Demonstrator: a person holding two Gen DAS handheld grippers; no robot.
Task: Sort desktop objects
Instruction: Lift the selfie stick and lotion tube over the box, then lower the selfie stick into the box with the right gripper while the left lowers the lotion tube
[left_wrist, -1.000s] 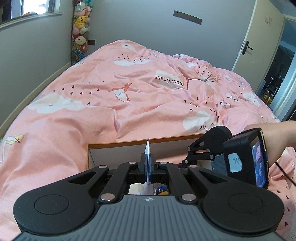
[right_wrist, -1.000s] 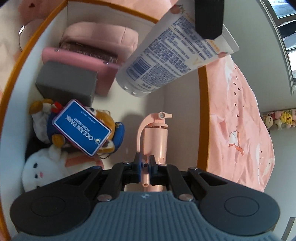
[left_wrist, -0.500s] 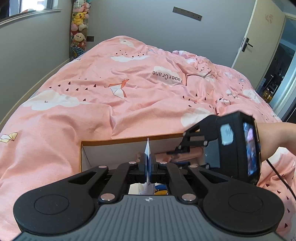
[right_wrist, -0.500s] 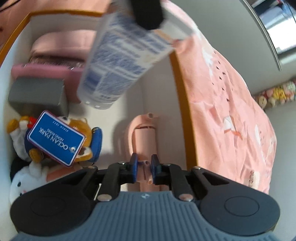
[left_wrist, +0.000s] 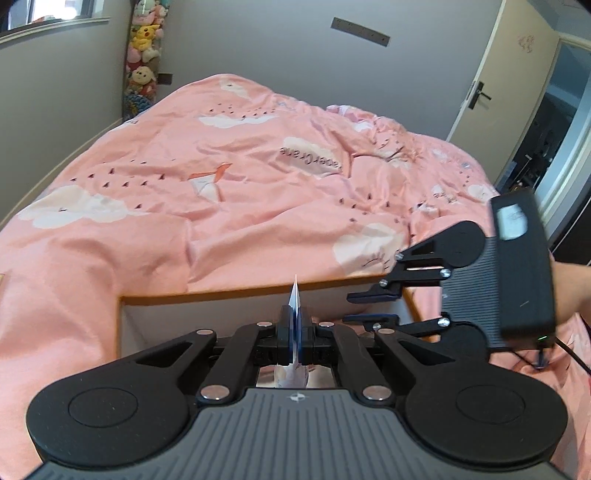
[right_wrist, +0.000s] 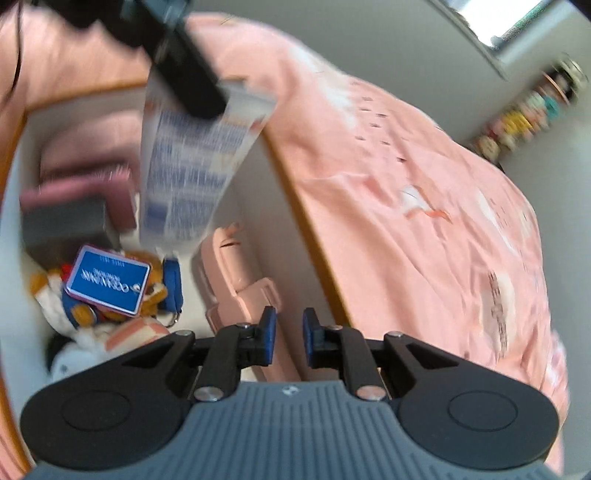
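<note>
My left gripper is shut on the flat crimped end of a white tube, seen edge-on; from the right wrist view the tube hangs cap-down over an orange-rimmed white box. My right gripper is open and empty, raised above the box's right side; it also shows in the left wrist view. A pink toy fire extinguisher lies in the box just below it.
The box sits on a pink bedspread. Inside lie plush toys with a blue Ocean Park tag, a grey block and a pink case. A door stands at the right.
My right gripper has let go of the pink extinguisher, opened and pulled up and back from the box. The left gripper still holds the tube above the box.
</note>
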